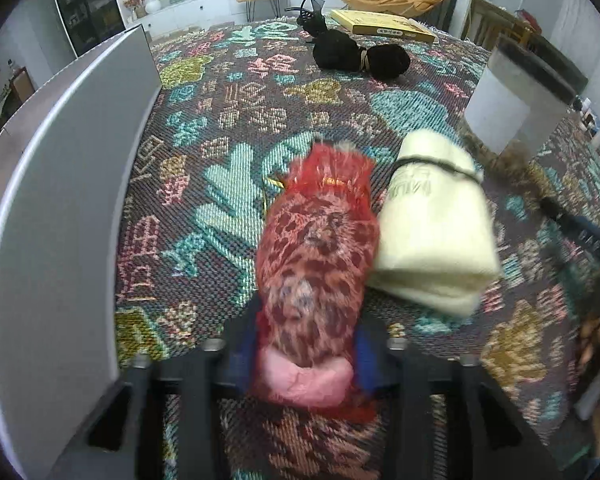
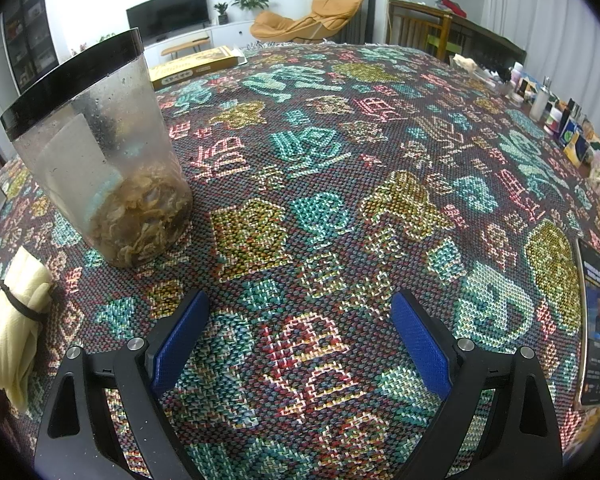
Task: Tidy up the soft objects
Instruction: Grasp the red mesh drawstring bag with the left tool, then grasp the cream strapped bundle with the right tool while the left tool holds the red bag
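Observation:
My left gripper (image 1: 306,348) is shut on a red mesh bag (image 1: 316,248) with a leopard-print soft item and a pink one inside; the blue pads press on its lower sides. The bag points away from me over the patterned tablecloth (image 1: 228,128). Just right of it, touching its side, lies a folded cream cloth (image 1: 432,224) tied with a black band, also seen at the left edge of the right wrist view as the cream cloth (image 2: 16,320). A black fluffy bundle (image 1: 356,56) lies far back. My right gripper (image 2: 300,332) stands open over bare tablecloth, holding nothing.
A tall grey-white bin wall (image 1: 60,200) curves along the left. A clear jar (image 2: 104,152) with a black rim and brown contents stands behind the cream cloth. A yellow box (image 1: 384,26) lies at the far edge. A phone (image 2: 596,332) and small bottles (image 2: 540,96) line the right side.

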`<state>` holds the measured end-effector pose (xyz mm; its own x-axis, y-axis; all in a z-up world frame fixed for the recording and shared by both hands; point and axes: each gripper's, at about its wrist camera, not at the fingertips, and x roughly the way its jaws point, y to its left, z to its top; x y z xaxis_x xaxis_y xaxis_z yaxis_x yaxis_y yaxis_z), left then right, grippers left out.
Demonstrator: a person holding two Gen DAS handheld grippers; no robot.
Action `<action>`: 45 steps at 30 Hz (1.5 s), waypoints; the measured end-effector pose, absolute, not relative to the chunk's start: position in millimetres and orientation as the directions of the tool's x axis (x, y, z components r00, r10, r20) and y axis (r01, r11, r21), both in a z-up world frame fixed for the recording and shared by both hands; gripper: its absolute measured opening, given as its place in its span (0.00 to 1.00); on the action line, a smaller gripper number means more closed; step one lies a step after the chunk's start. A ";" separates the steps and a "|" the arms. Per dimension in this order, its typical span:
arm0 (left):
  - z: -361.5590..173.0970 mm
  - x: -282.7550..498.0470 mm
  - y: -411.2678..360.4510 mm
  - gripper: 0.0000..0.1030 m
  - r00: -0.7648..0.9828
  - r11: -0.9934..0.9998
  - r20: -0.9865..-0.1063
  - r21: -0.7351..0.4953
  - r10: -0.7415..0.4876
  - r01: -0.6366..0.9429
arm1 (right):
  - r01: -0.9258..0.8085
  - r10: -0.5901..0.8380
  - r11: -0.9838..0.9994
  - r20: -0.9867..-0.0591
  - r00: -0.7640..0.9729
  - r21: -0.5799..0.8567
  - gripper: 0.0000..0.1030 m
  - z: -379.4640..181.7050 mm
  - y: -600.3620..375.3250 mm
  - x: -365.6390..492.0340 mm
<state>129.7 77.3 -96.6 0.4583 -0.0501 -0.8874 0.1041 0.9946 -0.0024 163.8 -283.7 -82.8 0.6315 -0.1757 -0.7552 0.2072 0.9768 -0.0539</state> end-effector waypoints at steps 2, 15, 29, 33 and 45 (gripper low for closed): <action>-102.3 127.5 77.8 0.83 0.488 0.994 -0.873 0.045 -0.007 0.096 | 0.207 -0.176 0.977 -0.755 0.631 -0.055 0.92 -82.7 -284.1 163.8; -113.0 129.2 92.9 1.00 0.581 0.998 -0.813 -0.009 -0.042 0.059 | 0.207 -0.177 0.977 -0.755 0.631 -0.055 0.92 -82.5 -283.9 164.0; -113.5 130.3 93.3 1.00 0.582 0.998 -0.812 -0.009 -0.042 0.059 | 0.207 -0.176 0.977 -0.755 0.631 -0.054 0.92 -82.4 -283.9 164.1; -112.8 132.1 93.2 1.00 0.566 0.998 -0.823 -0.006 -0.042 0.066 | 0.201 -0.168 0.978 -0.755 0.634 -0.049 0.92 -82.0 -283.5 162.7; -99.8 126.4 95.2 0.42 0.535 0.992 -0.840 -0.028 -0.088 0.119 | -0.088 0.398 0.900 -0.724 0.563 0.426 0.89 -54.3 -162.8 148.3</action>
<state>126.4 95.2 -99.8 0.5351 -0.0883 -0.8401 0.1195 0.9924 -0.0282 148.3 -162.8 -54.3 0.5628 0.3982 -0.7244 -0.0881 0.9002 0.4264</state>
